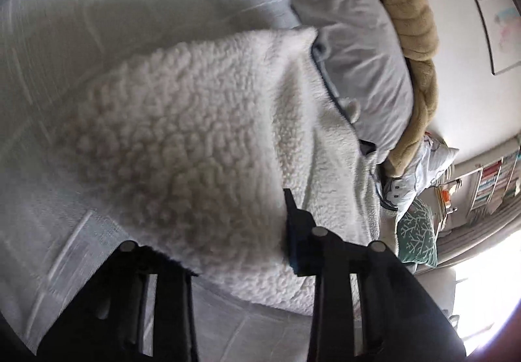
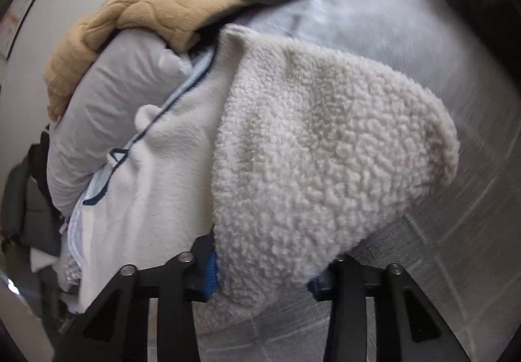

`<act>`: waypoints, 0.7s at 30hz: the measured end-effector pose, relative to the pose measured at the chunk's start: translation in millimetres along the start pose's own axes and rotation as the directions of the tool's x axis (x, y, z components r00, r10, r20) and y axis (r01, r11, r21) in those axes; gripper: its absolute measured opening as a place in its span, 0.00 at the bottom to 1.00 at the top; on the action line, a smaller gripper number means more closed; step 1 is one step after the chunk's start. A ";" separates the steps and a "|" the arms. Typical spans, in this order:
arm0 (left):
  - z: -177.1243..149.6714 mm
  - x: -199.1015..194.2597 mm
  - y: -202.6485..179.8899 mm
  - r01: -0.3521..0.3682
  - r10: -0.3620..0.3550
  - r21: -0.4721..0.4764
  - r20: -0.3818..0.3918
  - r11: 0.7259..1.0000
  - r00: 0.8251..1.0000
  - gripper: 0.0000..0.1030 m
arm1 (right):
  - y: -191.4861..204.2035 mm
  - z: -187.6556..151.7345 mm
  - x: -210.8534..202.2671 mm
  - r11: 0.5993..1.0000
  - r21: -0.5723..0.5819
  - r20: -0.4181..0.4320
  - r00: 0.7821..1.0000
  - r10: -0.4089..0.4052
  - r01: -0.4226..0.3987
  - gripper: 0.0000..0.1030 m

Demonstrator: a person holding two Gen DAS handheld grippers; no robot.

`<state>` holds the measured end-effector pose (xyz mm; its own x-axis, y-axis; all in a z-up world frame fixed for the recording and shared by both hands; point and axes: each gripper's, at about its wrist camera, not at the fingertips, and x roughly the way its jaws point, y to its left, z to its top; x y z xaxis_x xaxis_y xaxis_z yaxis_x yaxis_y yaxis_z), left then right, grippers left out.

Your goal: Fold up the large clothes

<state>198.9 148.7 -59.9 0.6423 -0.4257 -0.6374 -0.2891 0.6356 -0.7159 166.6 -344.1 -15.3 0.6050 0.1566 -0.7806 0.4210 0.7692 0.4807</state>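
White sherpa fleece (image 1: pixel 182 134) is on the bed (image 1: pixel 65 36), fluffy side flipped up over its smooth side, w/ a dark-trimmed edge facing the grey pillow (image 1: pixel 355 46). Left hand-held gripper (image 1: pixel 228 251) has the fleece's near hem bunched btwn its fingers, looks clamped on it. Right hand-held gripper (image 2: pixel 263 274) same deal, fleece corner (image 2: pixel 325 150) pinched btwn the blue pads. Tan blanket (image 2: pixel 130 16) sits behind the pillow, teal cushion (image 1: pixel 418 235) further along.
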 end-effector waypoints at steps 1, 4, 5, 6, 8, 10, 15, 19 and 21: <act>0.9 -6.3 -3.8 -0.003 0.003 0.017 0.006 1.000 1.000 0.33 | 4.0 0.4 -7.2 1.000 -0.014 0.011 1.000 0.000 0.000 0.36; 1.3 -29.1 -16.6 -0.022 0.022 0.090 0.000 0.996 1.000 0.32 | 16.6 0.5 -36.5 0.998 -0.068 0.030 1.000 0.008 -0.006 0.36; 0.0 -35.2 -16.5 -0.027 0.028 0.108 -0.007 0.994 1.000 0.32 | 19.5 -0.4 -44.8 0.996 -0.085 0.028 1.000 0.007 -0.004 0.36; -1.4 -42.0 -16.4 -0.033 0.036 0.126 -0.018 0.992 0.999 0.32 | 22.4 -2.2 -53.0 0.994 -0.105 0.023 1.000 0.003 -0.001 0.36; -5.3 -53.2 -13.6 -0.044 0.051 0.148 -0.041 0.988 0.998 0.32 | 26.2 -8.7 -66.5 0.988 -0.153 0.001 1.000 -0.006 0.006 0.36; -11.5 -70.1 -6.8 -0.041 0.052 0.167 -0.064 0.985 0.997 0.32 | 25.7 -17.9 -76.3 0.984 -0.180 -0.031 0.999 -0.013 0.007 0.36; -27.5 -99.9 10.4 -0.025 0.043 0.158 -0.114 0.987 0.993 0.32 | 16.5 -49.9 -98.7 0.979 -0.205 -0.105 0.994 -0.018 -0.004 0.37; -38.7 -96.3 37.9 -0.039 0.066 0.141 -0.190 0.989 0.980 0.35 | 5.5 -71.6 -102.5 0.973 -0.230 -0.186 0.982 -0.022 -0.022 0.43; -43.6 -86.5 46.8 -0.058 0.094 0.160 -0.233 0.985 0.968 0.43 | -4.3 -77.7 -97.5 0.968 -0.251 -0.242 0.970 -0.035 -0.027 0.49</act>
<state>98.9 187.2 -50.6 0.4291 -0.5020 -0.7509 -0.2079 0.7541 -0.6229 53.3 -314.5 27.7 0.4086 0.2746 -0.8704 0.2214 0.8954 0.3864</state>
